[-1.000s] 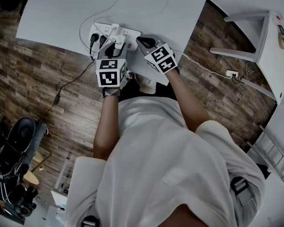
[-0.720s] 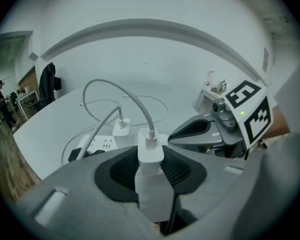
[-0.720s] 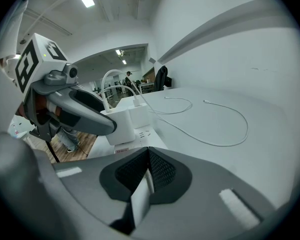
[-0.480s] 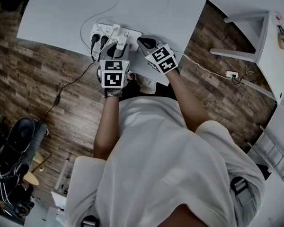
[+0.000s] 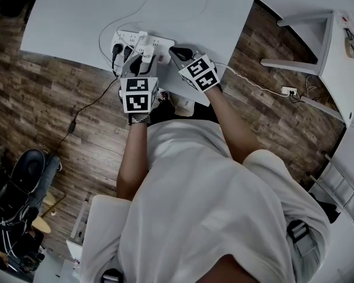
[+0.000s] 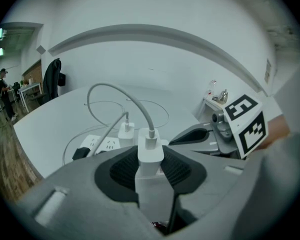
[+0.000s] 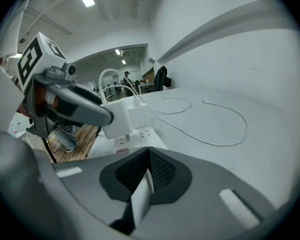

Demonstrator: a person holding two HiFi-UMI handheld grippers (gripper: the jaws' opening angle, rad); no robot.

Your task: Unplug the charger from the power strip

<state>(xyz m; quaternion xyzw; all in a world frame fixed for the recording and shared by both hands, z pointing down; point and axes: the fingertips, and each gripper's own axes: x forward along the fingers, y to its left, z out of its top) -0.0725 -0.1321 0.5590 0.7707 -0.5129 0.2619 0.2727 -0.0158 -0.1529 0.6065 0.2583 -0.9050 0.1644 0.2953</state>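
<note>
White charger (image 6: 150, 151) sits clenched between the left gripper's (image 6: 151, 170) pads, seemingly seated in the power strip (image 7: 131, 140). Right gripper (image 7: 147, 171), jaws drawn together, sits at the strip's end. A crooked pull could drag the strip along or loosen the neighbouring charger (image 6: 126, 131).

Legible text: none recorded. One small label (image 7: 122, 143) is noted on the power strip (image 7: 140, 133); its print is too blurred to be read.
</note>
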